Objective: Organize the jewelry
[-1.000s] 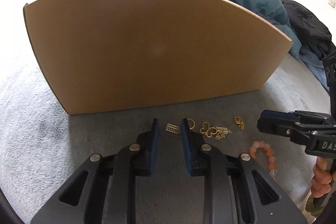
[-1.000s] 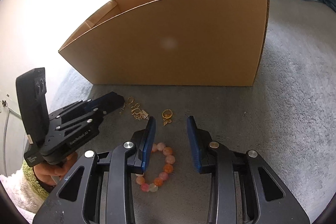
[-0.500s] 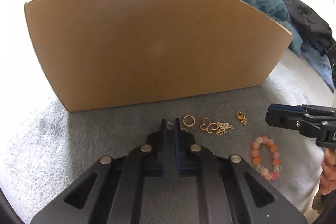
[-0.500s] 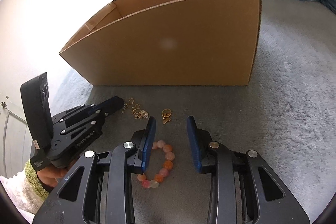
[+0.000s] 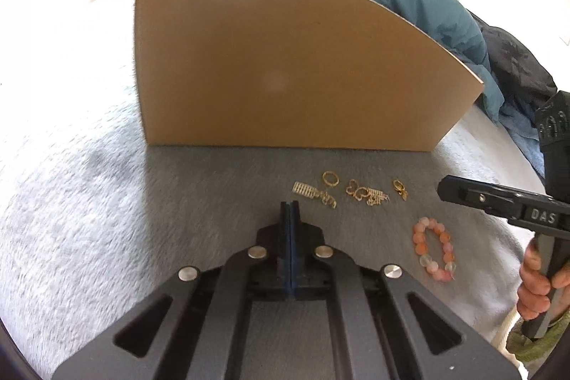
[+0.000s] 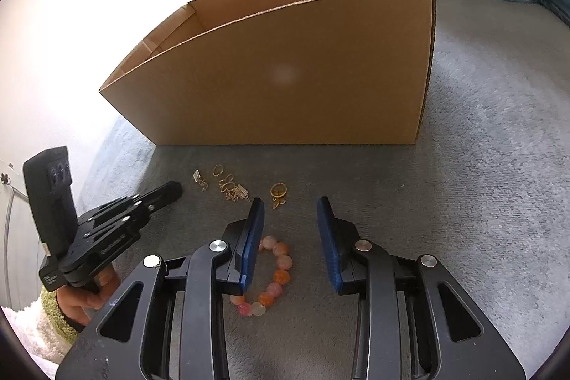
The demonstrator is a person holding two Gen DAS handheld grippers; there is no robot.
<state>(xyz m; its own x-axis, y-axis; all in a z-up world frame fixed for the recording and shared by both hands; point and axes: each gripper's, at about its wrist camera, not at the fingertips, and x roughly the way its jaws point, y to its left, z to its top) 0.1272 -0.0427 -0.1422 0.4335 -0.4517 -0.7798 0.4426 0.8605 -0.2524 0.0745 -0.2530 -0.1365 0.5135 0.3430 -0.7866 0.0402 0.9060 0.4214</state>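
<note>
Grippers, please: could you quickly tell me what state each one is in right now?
Left gripper: shut, nothing between its pads; its jaws have just closed.
Right gripper: open, holding nothing, above the bead bracelet.

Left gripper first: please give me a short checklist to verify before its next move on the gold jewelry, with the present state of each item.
1. Left gripper holds a piece: not ok, pads shut together, nothing between them.
2. Gold pieces lie loose on the grey blanket: ok.
3. Cardboard box open on top: ok.
4. Box content: cannot tell.
5. Right gripper open, apart from the gold pieces: ok.
6. Bead bracelet untouched: ok.
</note>
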